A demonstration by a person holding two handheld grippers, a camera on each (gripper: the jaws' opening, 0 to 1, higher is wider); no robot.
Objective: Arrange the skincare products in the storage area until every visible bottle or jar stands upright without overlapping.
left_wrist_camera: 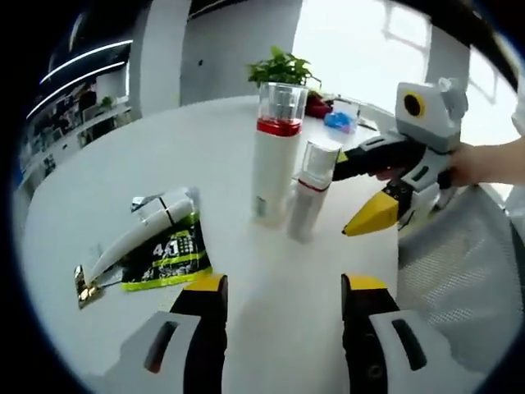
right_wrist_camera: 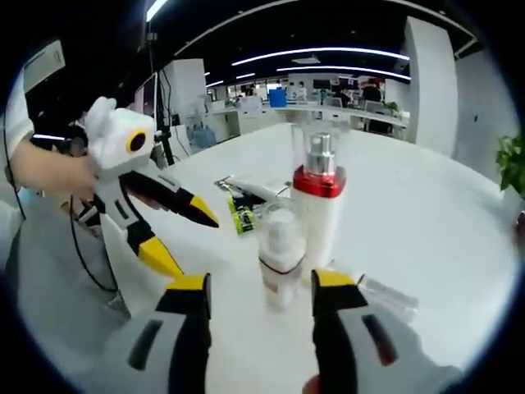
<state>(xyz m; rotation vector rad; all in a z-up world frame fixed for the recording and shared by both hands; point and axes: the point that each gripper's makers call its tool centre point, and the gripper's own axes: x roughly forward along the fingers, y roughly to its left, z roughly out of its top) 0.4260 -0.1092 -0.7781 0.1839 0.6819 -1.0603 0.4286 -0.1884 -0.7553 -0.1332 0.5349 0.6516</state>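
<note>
A white table (left_wrist_camera: 123, 164) carries a tall bottle (left_wrist_camera: 276, 156) upright, a small bottle (left_wrist_camera: 310, 193) touching it, and a tube (left_wrist_camera: 139, 230) lying well apart on a sachet (left_wrist_camera: 168, 254). Left gripper (left_wrist_camera: 283, 295) and right gripper (right_wrist_camera: 258, 291) both hold nothing, jaws spread, near the tall bottle.

The tall bottle (left_wrist_camera: 275, 156) looks like glossy white plastic under a clear cap, as does the small bottle (left_wrist_camera: 310, 190). The sachet (left_wrist_camera: 168, 250) is shiny foil on a smooth matt white table (left_wrist_camera: 164, 139).

The only readable marking is on the green-and-black sachet (left_wrist_camera: 168, 254) lying flat on the tabletop (left_wrist_camera: 205, 156) at about eight o'clock in the left gripper view: large pale digits that look like "4 1". Its smaller print is too blurred to read. Bottle labels cannot be read.
</note>
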